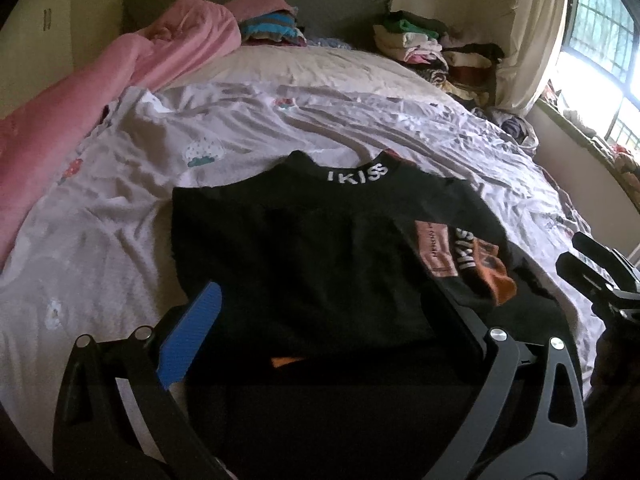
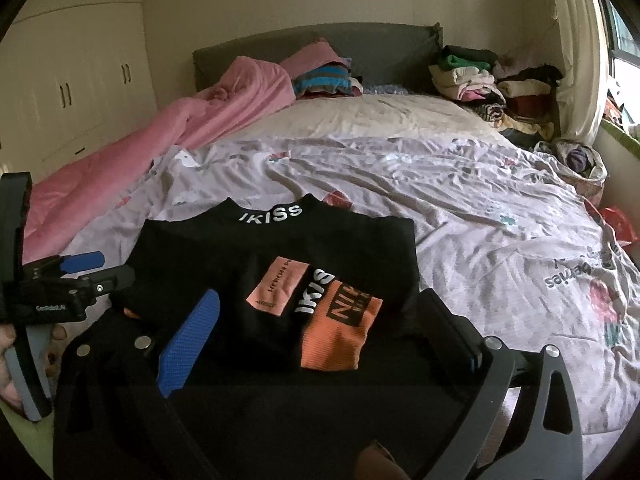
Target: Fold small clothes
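A small black top [image 1: 320, 248] with "IKISS" on the collar and pink and orange patches lies flat on the bed sheet, sleeves folded in; it also shows in the right wrist view [image 2: 280, 256]. My left gripper [image 1: 320, 320] is open, its blue-padded fingers [image 1: 192, 340] spread over the top's near hem. My right gripper [image 2: 320, 332] is open too, spread over the near hem by the orange cuff [image 2: 340, 328]. Neither holds anything. The left gripper also shows at the left edge of the right wrist view [image 2: 80, 264], and the right gripper at the right edge of the left wrist view [image 1: 600, 272].
The pale printed sheet [image 2: 440, 200] covers the bed. A pink blanket [image 2: 160, 136] lies along the left side. Piles of clothes [image 2: 492, 80] sit by the grey headboard [image 2: 380, 48] at the back right. A white wardrobe [image 2: 72, 72] stands left; a window is at the right.
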A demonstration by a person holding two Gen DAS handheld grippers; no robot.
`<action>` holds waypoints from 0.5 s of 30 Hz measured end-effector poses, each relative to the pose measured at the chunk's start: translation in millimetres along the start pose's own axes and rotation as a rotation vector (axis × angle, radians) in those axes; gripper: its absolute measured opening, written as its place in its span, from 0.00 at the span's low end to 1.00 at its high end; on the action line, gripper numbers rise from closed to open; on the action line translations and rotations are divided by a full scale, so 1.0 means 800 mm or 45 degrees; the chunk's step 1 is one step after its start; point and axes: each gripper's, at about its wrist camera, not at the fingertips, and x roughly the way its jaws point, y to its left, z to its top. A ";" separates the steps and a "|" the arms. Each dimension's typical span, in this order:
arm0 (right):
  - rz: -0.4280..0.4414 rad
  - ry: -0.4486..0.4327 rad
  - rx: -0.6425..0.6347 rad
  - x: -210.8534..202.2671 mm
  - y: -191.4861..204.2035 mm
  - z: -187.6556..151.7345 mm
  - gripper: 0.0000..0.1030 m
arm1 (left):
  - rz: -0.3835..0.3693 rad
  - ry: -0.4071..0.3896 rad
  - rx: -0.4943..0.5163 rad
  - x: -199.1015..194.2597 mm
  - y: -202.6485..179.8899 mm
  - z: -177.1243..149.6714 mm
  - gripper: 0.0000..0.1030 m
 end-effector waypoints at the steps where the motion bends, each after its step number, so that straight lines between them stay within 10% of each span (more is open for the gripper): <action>1: -0.004 -0.006 0.000 -0.003 0.000 0.000 0.96 | -0.002 0.000 0.003 -0.003 -0.003 0.001 0.91; 15: 0.051 -0.076 0.013 -0.053 -0.004 0.004 0.96 | 0.033 -0.034 0.042 -0.055 -0.031 -0.004 0.91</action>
